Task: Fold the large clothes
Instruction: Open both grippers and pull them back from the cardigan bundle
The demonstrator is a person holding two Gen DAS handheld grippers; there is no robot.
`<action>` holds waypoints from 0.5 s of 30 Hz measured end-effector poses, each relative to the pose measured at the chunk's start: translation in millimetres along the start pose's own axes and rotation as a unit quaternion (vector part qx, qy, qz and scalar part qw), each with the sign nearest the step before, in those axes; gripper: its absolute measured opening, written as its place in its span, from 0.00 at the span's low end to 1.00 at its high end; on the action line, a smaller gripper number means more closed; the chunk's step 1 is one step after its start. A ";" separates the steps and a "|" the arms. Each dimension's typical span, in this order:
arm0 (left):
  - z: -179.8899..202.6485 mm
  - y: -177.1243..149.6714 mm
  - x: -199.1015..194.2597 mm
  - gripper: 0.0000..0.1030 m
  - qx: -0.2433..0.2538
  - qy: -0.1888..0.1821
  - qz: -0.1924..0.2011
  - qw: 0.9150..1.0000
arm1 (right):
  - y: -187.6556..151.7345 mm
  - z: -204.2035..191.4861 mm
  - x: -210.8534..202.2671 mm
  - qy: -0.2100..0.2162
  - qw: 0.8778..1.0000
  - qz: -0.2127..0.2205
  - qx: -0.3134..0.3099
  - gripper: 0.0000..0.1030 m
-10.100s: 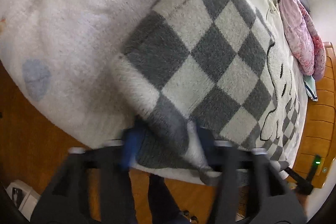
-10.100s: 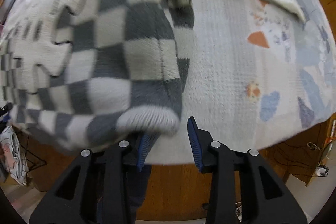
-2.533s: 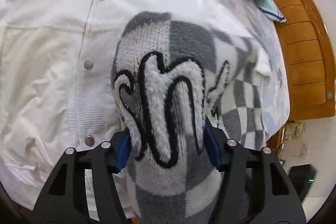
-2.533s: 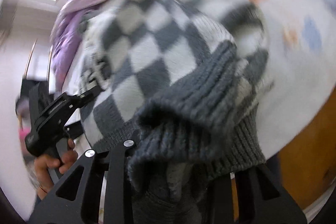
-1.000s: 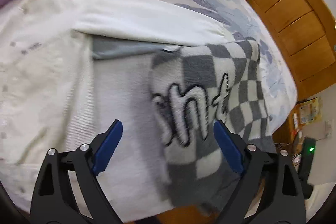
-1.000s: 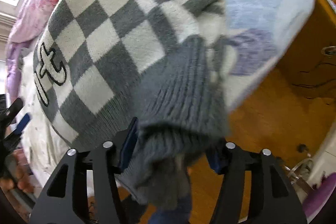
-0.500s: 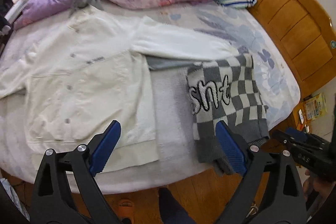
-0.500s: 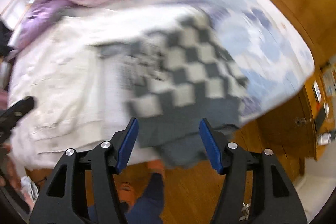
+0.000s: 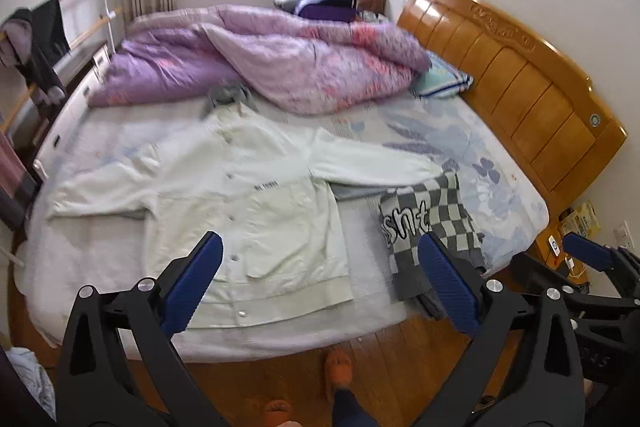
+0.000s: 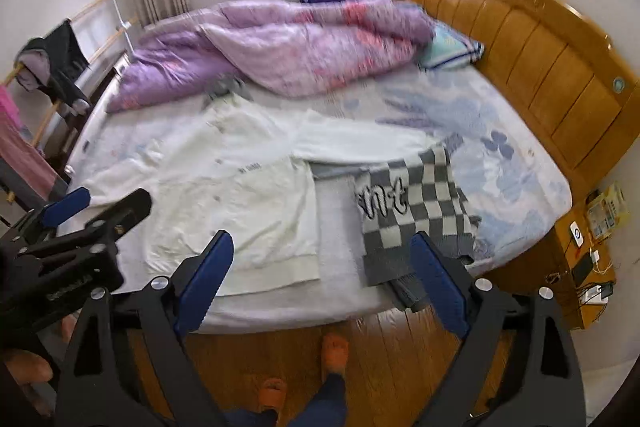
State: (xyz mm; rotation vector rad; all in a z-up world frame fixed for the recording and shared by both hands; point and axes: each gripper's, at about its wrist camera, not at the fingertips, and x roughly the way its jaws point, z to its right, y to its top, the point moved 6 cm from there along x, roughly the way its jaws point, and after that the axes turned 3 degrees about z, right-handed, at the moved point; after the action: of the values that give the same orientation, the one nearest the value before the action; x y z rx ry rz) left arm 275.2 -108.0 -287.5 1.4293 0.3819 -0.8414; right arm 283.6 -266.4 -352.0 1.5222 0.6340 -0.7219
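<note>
Left gripper (image 9: 320, 283) held up off the bed, jaws spread wide, nothing between the 2 blue pads (image 9: 192, 283). Right gripper (image 10: 320, 283) likewise raised, jaws wide apart and empty; also seen at the right edge of the left wrist view (image 9: 592, 267), well apart from the clothes.

Checked sweater (image 9: 430, 227) folded into a compact rectangle near the front edge of the bed (image 9: 280, 331), toward the headboard (image 9: 512, 95) side, dark ribbed hem drooping over that front edge. Black-outlined lettering facing up on its left part. Same sweater in the right wrist view (image 10: 412, 215), lying just beside the jacket's sleeve.

White jacket (image 9: 248, 207) spread flat across the middle of the bed, buttons up, 1 sleeve reaching toward the sweater, the other toward the left edge. Tip of the right sleeve touching or overlapping the sweater's far corner; cannot tell which.

Purple quilt (image 9: 288, 59) bunched along the far edge of the bed, striped pillow (image 9: 444, 83) beside it at the headboard. Orange slippers (image 10: 336, 347) on the wooden floor (image 10: 380, 355) below the front edge.
</note>
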 end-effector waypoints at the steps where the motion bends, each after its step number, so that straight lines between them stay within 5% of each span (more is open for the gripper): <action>1: -2.4 2.4 -20.9 0.95 0.002 0.000 0.011 1.000 | 1.3 -6.1 -14.7 0.002 1.000 0.009 -0.004 0.84; 15: 16.0 -1.4 -196.6 0.95 -0.012 0.041 0.101 0.994 | -1.4 -21.5 -156.6 0.032 0.992 0.107 -0.065 0.90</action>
State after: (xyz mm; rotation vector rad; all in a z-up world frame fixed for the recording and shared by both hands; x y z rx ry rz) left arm 139.2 -68.8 -150.2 1.4553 0.3035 -0.6144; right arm 182.4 -241.0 -233.4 1.4695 0.5442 -0.4618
